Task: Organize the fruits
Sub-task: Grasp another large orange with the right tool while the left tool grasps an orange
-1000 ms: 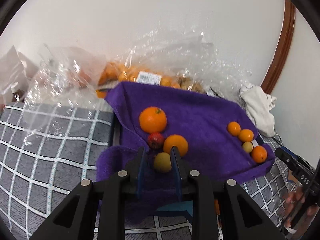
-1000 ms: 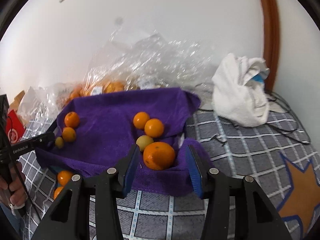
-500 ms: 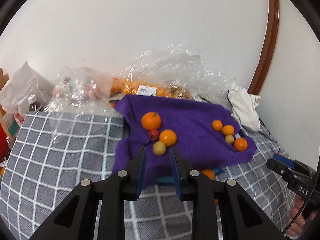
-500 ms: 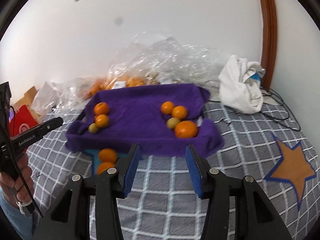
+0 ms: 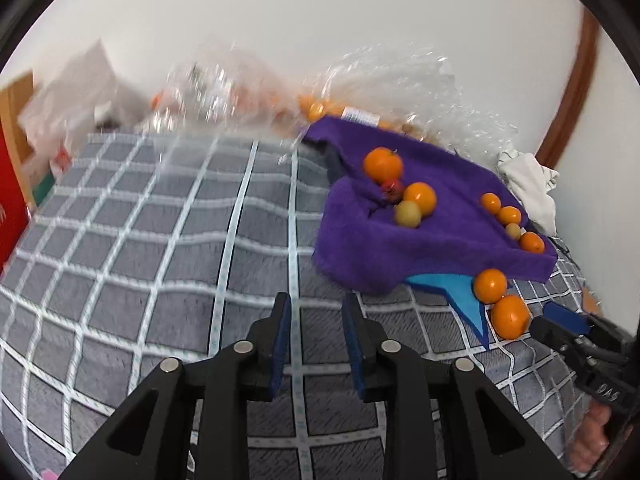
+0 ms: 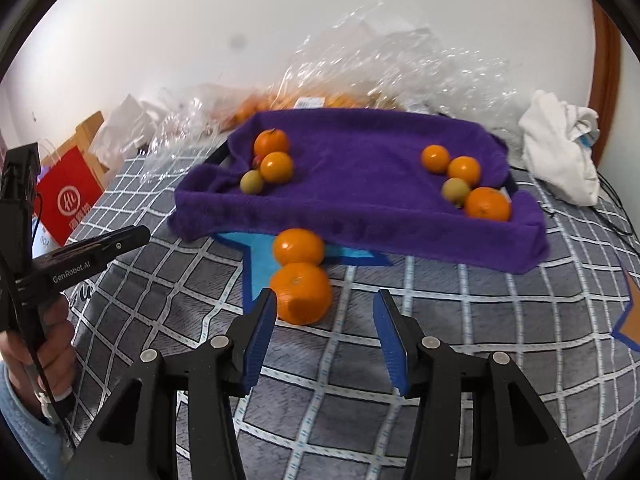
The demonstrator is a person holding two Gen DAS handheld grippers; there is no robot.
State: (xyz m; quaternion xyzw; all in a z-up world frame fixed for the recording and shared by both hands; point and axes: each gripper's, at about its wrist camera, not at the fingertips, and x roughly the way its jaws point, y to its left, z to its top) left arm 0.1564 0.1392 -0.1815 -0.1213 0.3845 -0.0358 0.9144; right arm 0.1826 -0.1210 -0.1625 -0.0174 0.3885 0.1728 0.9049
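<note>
A purple towel-lined tray (image 6: 360, 184) holds two groups of fruit: oranges, a yellow-green fruit (image 6: 252, 181) and a small red one at its left, several oranges and a green fruit (image 6: 456, 189) at its right. Two loose oranges (image 6: 302, 292) lie on the grey checked blanket in front of it; they also show in the left wrist view (image 5: 508, 316). My right gripper (image 6: 324, 316) is open and empty, just short of the nearer orange. My left gripper (image 5: 316, 322) is open and empty over the blanket, left of the tray (image 5: 420, 240).
Clear plastic bags with more oranges (image 6: 360, 80) lie behind the tray against the wall. A white cloth bundle (image 6: 560, 160) sits at the right. A red paper bag (image 6: 68, 196) and boxes stand at the left edge.
Both grippers pulled back from the tray, empty. The left one swung left over the blanket. The right one moved down toward the two loose oranges.
</note>
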